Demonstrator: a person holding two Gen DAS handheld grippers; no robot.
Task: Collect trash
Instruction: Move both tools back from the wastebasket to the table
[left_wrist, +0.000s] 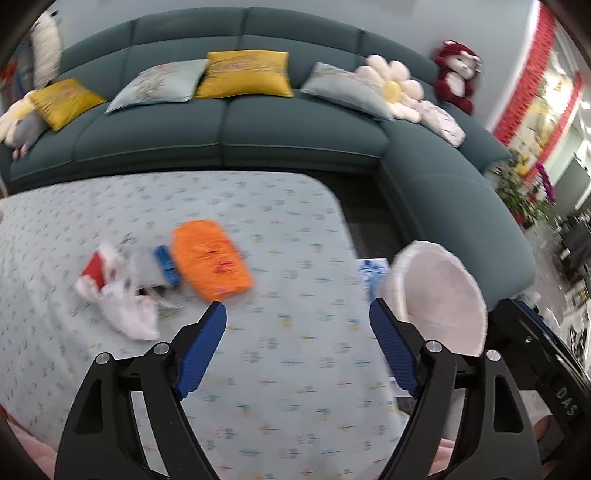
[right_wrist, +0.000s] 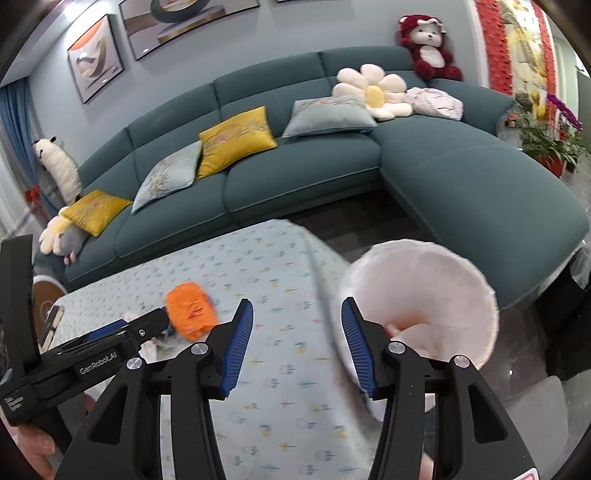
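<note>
An orange packet (left_wrist: 210, 259) lies on the table with the patterned cloth (left_wrist: 288, 369), next to a blue-capped crumpled bottle (left_wrist: 165, 266) and a white and red wrapper (left_wrist: 118, 295). My left gripper (left_wrist: 297, 314) is open and empty just in front of the packet. A white bin with a liner (left_wrist: 439, 295) stands beside the table's right edge. In the right wrist view, my right gripper (right_wrist: 297, 310) is open and empty over the table (right_wrist: 280, 387), with the bin (right_wrist: 424, 295) just right of it and the packet (right_wrist: 190, 310) to the left.
A teal corner sofa (left_wrist: 295, 125) with cushions and plush toys runs behind the table (right_wrist: 461, 184). Dark floor shows between table and sofa. Plants (right_wrist: 550, 144) stand at the far right. A blue and white item (left_wrist: 373, 273) lies by the bin.
</note>
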